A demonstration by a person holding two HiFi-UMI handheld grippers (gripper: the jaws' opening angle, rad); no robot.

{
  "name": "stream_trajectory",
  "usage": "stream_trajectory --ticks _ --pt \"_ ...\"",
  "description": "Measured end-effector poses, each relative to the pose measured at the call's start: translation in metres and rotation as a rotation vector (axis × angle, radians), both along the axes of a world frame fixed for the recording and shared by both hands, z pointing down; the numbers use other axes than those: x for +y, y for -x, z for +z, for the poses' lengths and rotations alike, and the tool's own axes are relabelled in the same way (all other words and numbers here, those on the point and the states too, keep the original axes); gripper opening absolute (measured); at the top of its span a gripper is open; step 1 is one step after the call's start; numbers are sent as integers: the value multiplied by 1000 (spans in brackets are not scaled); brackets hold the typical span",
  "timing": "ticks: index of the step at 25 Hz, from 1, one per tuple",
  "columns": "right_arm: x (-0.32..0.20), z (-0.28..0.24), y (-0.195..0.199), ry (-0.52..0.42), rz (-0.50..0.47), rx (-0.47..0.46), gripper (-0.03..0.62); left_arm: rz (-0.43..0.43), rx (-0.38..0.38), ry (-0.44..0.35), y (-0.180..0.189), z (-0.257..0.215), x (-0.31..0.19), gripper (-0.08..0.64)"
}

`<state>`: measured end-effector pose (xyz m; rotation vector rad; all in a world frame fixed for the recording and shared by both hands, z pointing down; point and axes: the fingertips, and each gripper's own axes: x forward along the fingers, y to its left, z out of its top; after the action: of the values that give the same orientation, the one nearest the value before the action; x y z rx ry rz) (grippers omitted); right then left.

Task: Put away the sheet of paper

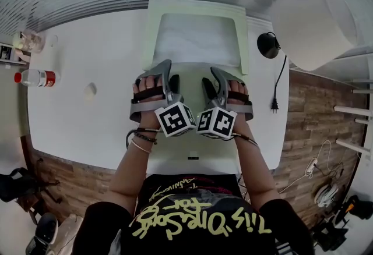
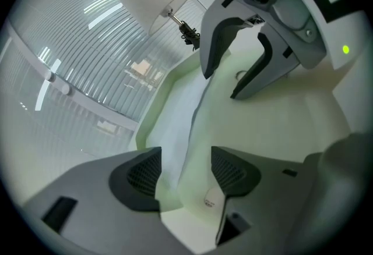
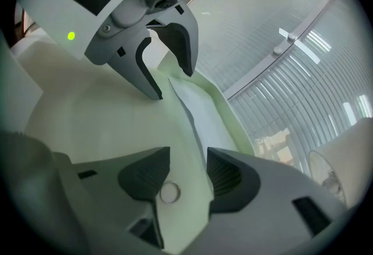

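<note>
At the far left corner of the worktop (image 1: pixel 87 126) stands a clear jar (image 1: pixel 29 41); its contents cannot be made out. Just nearer, at the left edge, a bottle (image 1: pixel 36 78) with a red cap and red label lies on its side. Against the middle of the far edge a pale green folder (image 1: pixel 150 32) lies open, and the sheet of paper (image 1: pixel 198 38) rests flat inside its raised rim, white against the green.

The left gripper (image 1: pixel 170 76) and the right gripper (image 1: pixel 211 78) hover side by side over the folder's near flap, pointing at the far edge. The left gripper's fingers (image 2: pixel 140 175) stand moderately apart, gripping nothing, with the sheet's near edge seen through the gap. The right gripper's fingers (image 3: pixel 230 175) are also parted, a little narrower, with the green flap below them and nothing pinched.

Bare worktop spreads to the left of the folder, apart from one small pale lump (image 1: pixel 89 91) too faint to identify. To the right, room is tighter: a black lamp base (image 1: pixel 268 44) sits by the far right corner, and its cord (image 1: pixel 278 82) trails along the right edge.

The white lampshade (image 1: pixel 309 27) overhangs that corner and hides what lies beneath it. The person's torso covers the near edge.
</note>
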<state>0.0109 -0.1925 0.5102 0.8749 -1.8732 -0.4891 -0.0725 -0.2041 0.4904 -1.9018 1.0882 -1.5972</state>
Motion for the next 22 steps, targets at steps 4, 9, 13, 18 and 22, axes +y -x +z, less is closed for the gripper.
stream_trajectory --ticks 4,9,13,18,22 --pt "7 0 0 0 6 1 186 4 13 6 -3 1 7 259" --pt "15 3 0 4 7 6 186 17 14 7 -7 3 14 259" --pt "21 1 -1 6 11 9 186 17 9 10 -5 3 20 259" --pt "28 4 -3 11 16 18 186 14 17 15 -2 6 28 259" --pt "33 4 -3 12 24 19 186 25 17 16 1 8 35 259"
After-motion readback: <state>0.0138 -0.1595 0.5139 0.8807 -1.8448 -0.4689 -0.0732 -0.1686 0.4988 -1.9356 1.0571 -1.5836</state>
